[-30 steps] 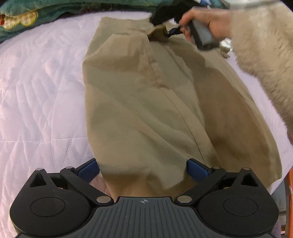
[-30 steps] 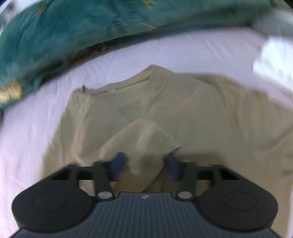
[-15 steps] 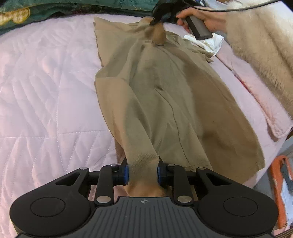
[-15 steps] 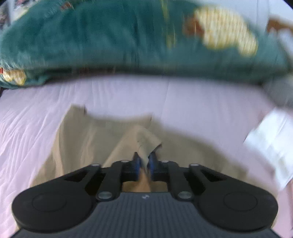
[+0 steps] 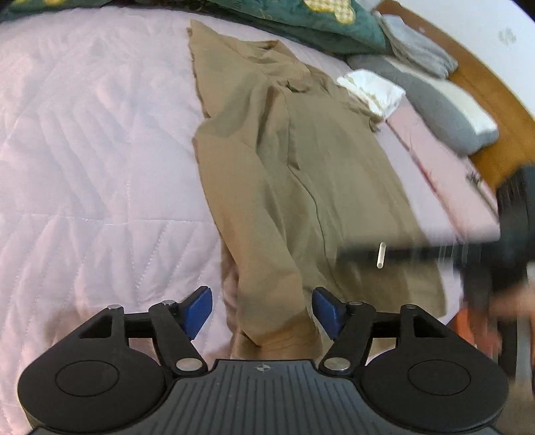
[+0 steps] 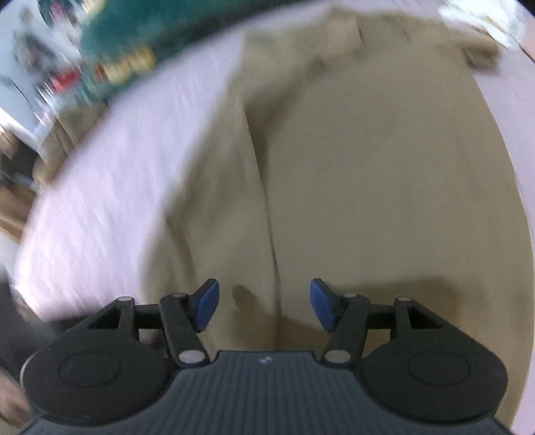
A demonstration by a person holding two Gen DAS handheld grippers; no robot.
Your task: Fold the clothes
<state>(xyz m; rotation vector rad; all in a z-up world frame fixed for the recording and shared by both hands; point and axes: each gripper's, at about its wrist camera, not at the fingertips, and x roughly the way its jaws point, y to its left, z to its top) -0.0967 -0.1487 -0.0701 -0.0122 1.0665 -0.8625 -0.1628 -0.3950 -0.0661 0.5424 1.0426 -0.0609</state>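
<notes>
A tan shirt [image 5: 301, 174] lies lengthwise on the pink quilt [image 5: 93, 160], its left side folded over the middle and its collar at the far end. My left gripper [image 5: 263, 313] hangs over the near hem. Its jaws are opening, and the hem lies between the blue pads [image 5: 197, 311] without touching them. In the right wrist view, which is blurred by motion, the shirt [image 6: 367, 167] fills the frame. My right gripper [image 6: 264, 306] is over its near part with jaws opening, a fold edge running between them, nothing pinched. The right tool shows as a black smear [image 5: 501, 241] at the right of the left wrist view.
A dark green cover with yellow patches [image 5: 301, 16] borders the far end. Right of the shirt lie a folded white cloth [image 5: 371, 90], grey folded clothes [image 5: 418, 50], a grey pillow [image 5: 451, 110] and a folded pink sheet [image 5: 444, 174], against a wooden bed frame [image 5: 495, 100].
Both grippers were pinching the shirt half a second ago and have let go. The right gripper swept from the collar end back to the near part of the shirt. The left moved slightly.
</notes>
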